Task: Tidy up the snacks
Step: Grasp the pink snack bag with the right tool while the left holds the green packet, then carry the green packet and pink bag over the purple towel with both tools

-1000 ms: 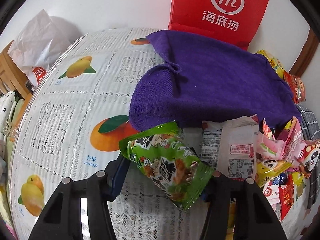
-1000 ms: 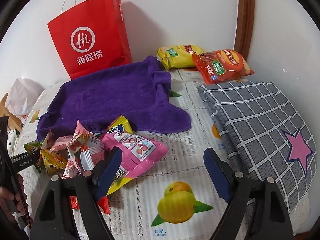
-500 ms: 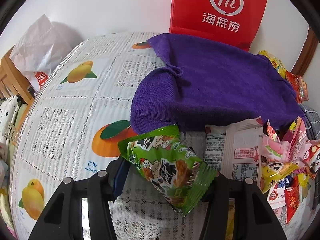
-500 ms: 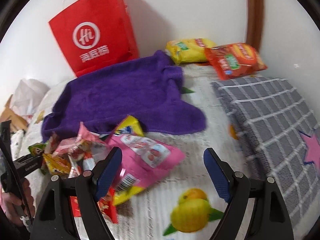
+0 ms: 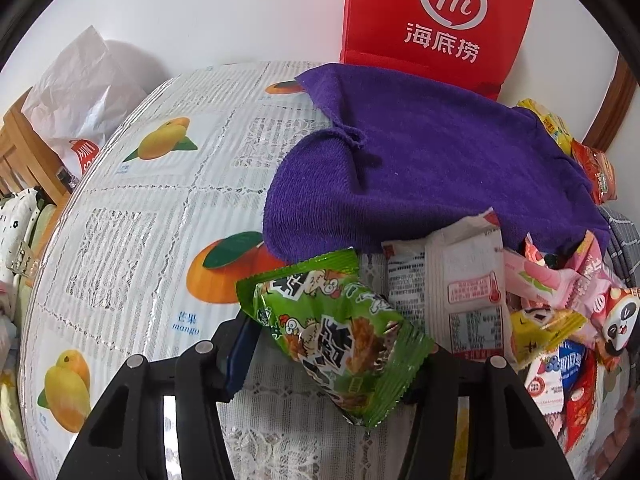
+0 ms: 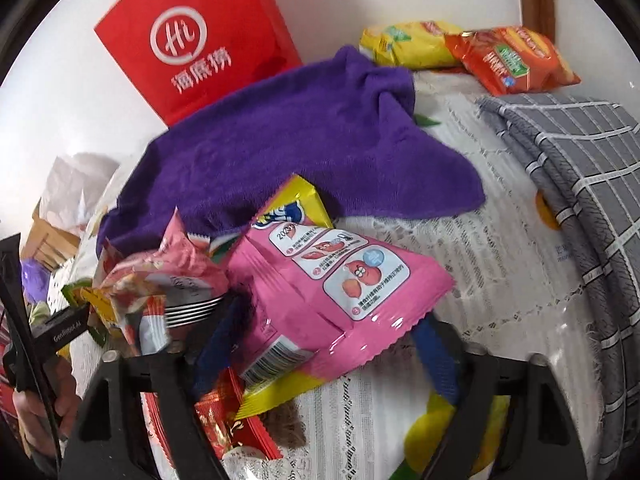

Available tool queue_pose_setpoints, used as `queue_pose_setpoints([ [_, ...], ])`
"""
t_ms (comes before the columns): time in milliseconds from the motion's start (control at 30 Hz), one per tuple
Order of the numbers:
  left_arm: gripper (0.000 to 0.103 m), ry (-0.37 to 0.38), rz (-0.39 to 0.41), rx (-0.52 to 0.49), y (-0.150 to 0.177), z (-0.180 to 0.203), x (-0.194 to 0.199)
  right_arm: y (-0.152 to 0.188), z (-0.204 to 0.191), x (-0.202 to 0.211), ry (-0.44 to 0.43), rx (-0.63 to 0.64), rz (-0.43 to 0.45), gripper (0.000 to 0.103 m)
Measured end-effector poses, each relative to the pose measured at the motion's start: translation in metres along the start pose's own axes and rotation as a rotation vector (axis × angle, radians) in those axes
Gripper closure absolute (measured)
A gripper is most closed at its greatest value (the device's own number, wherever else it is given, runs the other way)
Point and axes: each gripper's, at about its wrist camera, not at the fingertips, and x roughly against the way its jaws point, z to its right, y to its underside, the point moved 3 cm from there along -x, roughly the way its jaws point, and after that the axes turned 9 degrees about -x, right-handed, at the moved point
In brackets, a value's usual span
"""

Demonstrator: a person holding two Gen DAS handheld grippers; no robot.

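1. Between the right tongs' (image 6: 320, 344) spread blue pads lay the pink packet (image 6: 328, 288), atop the snack pile; its long axis ran diagonally, lower-left to upper-right. Whether the pads touched it, I could not tell.
2. Left tongs (image 5: 332, 354) stood similarly wide around the green packet (image 5: 340, 344), tilted diagonally, apparently gripped between the pads.
3. Purple towel (image 6: 304, 144) lay just beyond both; the right tongs seemed nearer the pile.

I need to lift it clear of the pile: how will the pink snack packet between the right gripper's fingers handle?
The pink snack packet looks puffy and thin-walled, so probably light and floppy. Its glossy film may slip in the right gripper. Neighbouring wrappers lean against it and might shift.
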Motion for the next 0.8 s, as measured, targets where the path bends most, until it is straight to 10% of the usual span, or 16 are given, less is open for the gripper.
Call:
queue_pose_setpoints([
  [800, 0.051, 0.041, 0.07, -0.009, 0.023, 0.016, 0.08, 0.019, 0.025, 0.129, 0.066, 0.012, 0.193, 0.061],
])
